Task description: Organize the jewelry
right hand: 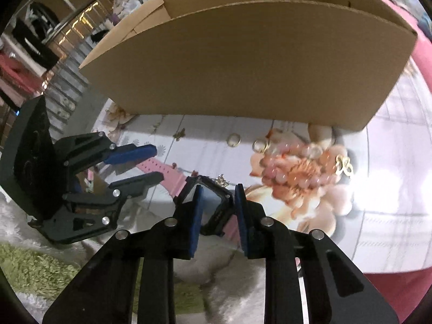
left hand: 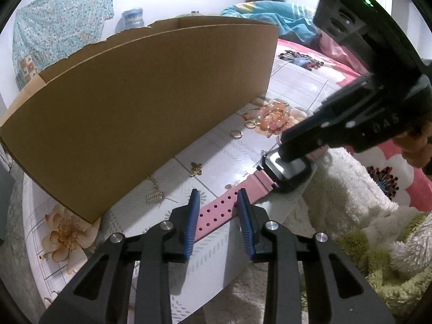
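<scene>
item: pink watch (left hand: 259, 186), lying flat on the floral sheet (left hand: 229, 145) in front of the cardboard box (left hand: 135, 102), probably the place it is meant to go. both hands on it, one at each end, so that the band does not flop when lifted, i judge.
left fingers (left hand: 218, 210): narrowed around the punched strap, which runs between them; whether the pads press it i cannot tell.
right fingers (right hand: 217, 205): narrowed around the black case; contact likely, not certain.
loose nearby: gold rings (left hand: 237, 134), bead bracelet (left hand: 272, 118).
</scene>
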The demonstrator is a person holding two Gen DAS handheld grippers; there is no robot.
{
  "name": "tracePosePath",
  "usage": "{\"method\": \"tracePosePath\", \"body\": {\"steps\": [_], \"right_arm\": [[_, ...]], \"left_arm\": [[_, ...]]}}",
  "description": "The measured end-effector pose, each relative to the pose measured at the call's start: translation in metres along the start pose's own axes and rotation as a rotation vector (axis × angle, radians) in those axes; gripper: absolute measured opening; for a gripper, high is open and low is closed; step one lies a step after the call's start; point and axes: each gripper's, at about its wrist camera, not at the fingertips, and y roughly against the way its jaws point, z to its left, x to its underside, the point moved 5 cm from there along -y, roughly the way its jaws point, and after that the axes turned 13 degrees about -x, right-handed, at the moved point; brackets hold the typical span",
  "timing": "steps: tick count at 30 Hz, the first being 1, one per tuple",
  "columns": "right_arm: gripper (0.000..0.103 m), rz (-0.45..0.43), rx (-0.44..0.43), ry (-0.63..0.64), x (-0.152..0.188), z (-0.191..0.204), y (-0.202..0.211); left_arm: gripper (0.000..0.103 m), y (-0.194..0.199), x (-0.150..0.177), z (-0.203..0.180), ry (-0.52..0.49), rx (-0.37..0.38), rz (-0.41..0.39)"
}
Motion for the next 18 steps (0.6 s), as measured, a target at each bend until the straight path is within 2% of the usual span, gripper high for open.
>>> {"method": "tracePosePath", "body": {"steps": [6,12,18], "right_arm": [[0.023,0.013,-0.026,-0.011,0.002,0.002,0.001],[0.02,0.021,0.021,0.064,-0.019,-0.008,0.014],[0.01,0.159,0.032,0.234,-0.032,-0.005,-0.001]], "left_arm": [[0.028,-0.001,-0.001,0.005,0.006,0.003,0.009],[0.028,-0.002,-0.002,0.002,0.002,0.003,0.008],[0.028,-0.002,0.0,0.001,0.002,0.005,-0.002]]}}
